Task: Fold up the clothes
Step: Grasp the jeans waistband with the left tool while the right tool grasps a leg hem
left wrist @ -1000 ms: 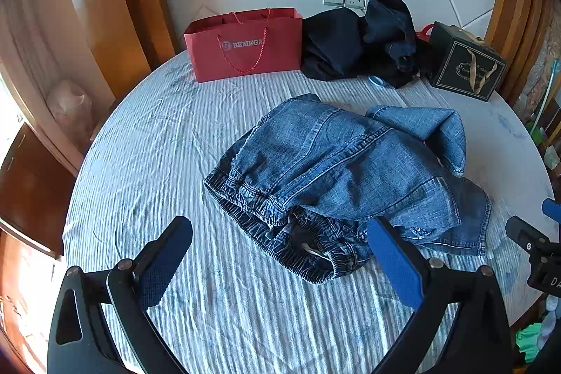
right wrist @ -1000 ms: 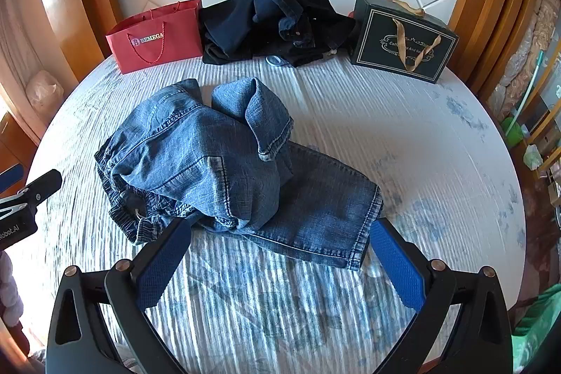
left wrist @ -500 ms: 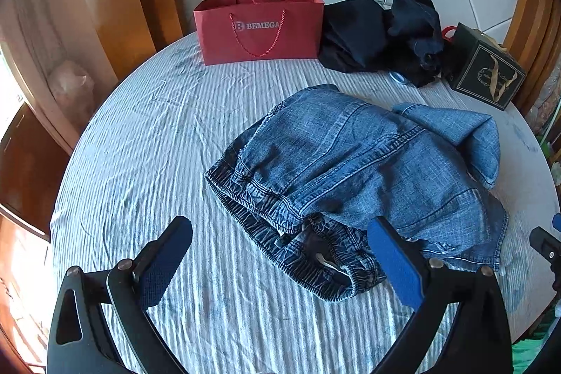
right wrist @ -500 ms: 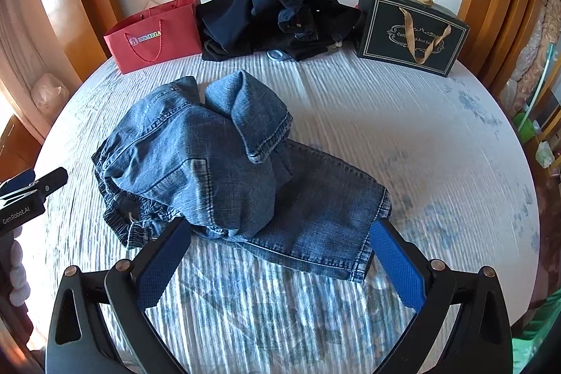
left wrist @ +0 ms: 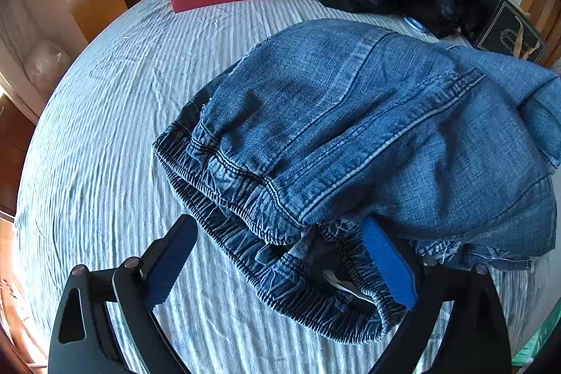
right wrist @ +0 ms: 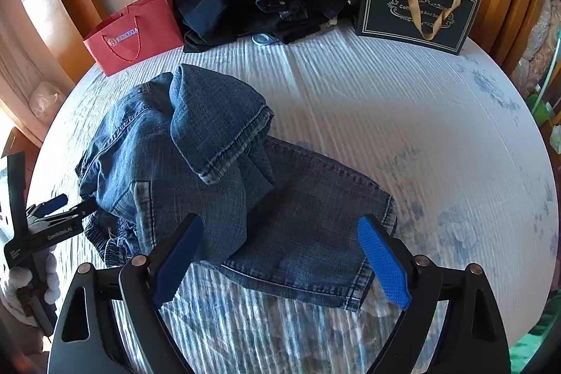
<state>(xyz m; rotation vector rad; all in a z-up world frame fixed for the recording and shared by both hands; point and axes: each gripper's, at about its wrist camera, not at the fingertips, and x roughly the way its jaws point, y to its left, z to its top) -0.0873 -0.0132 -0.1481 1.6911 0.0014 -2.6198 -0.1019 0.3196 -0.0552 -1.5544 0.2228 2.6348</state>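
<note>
We saw crumpled jeans (right wrist: 196,170) unfolded on the bed (right wrist: 403,114); our left gripper (left wrist: 280,255) and right gripper (right wrist: 280,255) were spread wide, gripping nothing.

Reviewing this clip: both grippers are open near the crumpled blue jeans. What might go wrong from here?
1. The left gripper straddles the bunched elastic waistband; closing may pinch only one layer.
2. A cuffed leg lies folded over the jeans; lifting could leave it tangled.
3. The right gripper hovers over overlapping denim, so it might grab the wrong layer.
</note>
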